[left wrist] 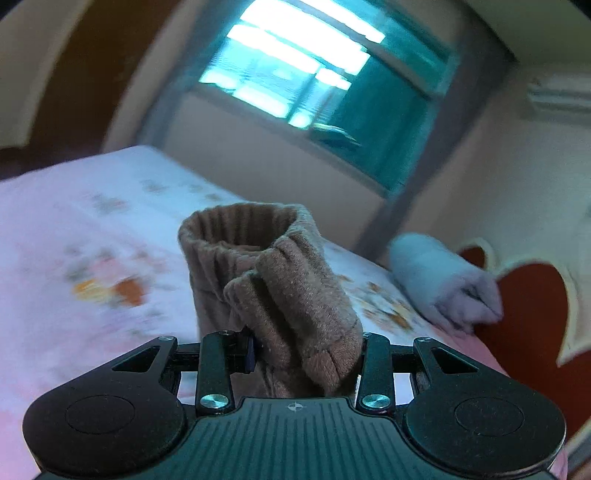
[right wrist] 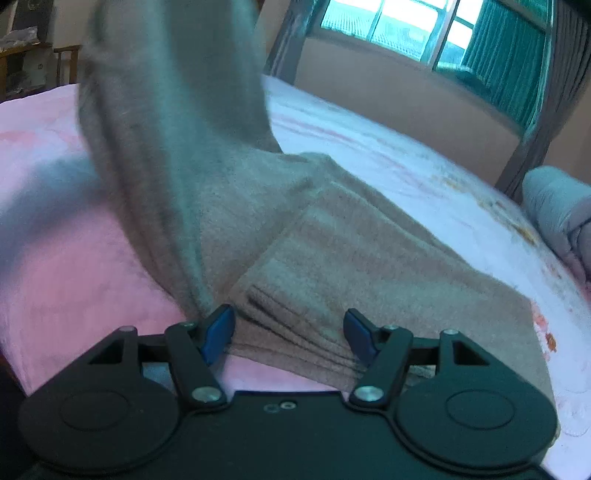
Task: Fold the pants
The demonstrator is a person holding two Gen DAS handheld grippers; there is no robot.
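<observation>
Across the pink bed, the brown pants lie partly folded, their long axis running from the near edge away toward the window; one leg rises steeply up and left. On the right, a grey rolled cloth rests. The right gripper is spread wide around the ribbed waistband edge. The left gripper is clamped on a ribbed cuff, its opening pointing upward.

No lettering to read anywhere, no brand, no number, only a small white crosshair mark on the ribbed body of the left gripper, at six o'clock in its own view
</observation>
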